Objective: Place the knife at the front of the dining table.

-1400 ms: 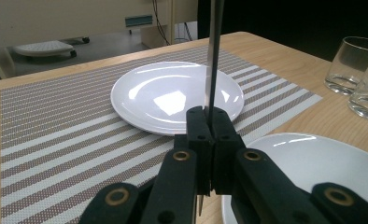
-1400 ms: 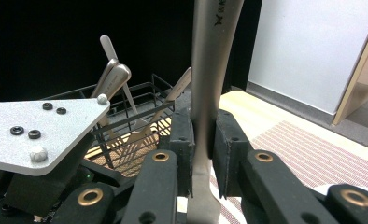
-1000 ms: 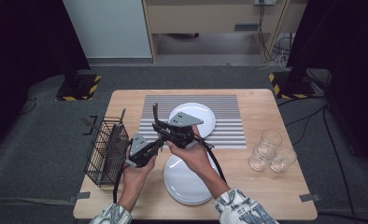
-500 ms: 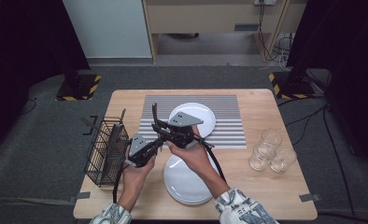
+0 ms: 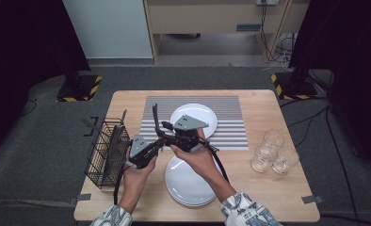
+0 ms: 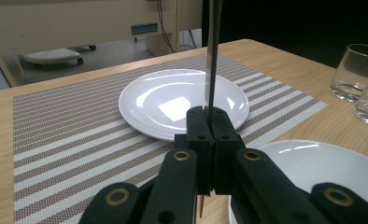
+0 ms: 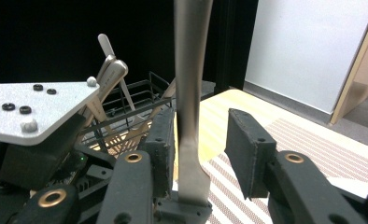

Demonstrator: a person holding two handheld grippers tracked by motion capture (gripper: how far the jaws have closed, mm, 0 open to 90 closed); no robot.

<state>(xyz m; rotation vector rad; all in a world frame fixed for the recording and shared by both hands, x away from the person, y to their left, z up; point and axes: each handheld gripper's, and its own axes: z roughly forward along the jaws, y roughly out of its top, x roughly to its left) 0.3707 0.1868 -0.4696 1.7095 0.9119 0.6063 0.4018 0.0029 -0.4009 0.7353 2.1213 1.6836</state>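
Above the near middle of the table (image 5: 268,101), the left gripper (image 5: 151,147) holds a knife (image 5: 155,115). Its jaws are closed fully on the lower part of the knife, and the handle stands upright, rising above both grippers. In the left gripper view the thin edge of the knife (image 6: 212,56) goes straight up from between the closed pads.

The right gripper (image 5: 167,128) is just beside the left one, and its jaws stand on either side of the same knife. In the right gripper view the knife (image 7: 189,93) stands between the two pads (image 7: 247,149). The jaws have just been opening; a clear gap shows on the right side of the knife, and the other pad is close to it, but I cannot tell if it touches.

Behind the grippers a plate (image 5: 207,115) lies on the striped mat (image 5: 226,122). A stack of plates (image 5: 188,183) lies on the bare wood near the person. A wire basket (image 5: 103,150) with cutlery stands at the left edge of the table. Three glasses (image 5: 273,153) stand together on the right side.

No brand, label or writing can be read on any of these things.
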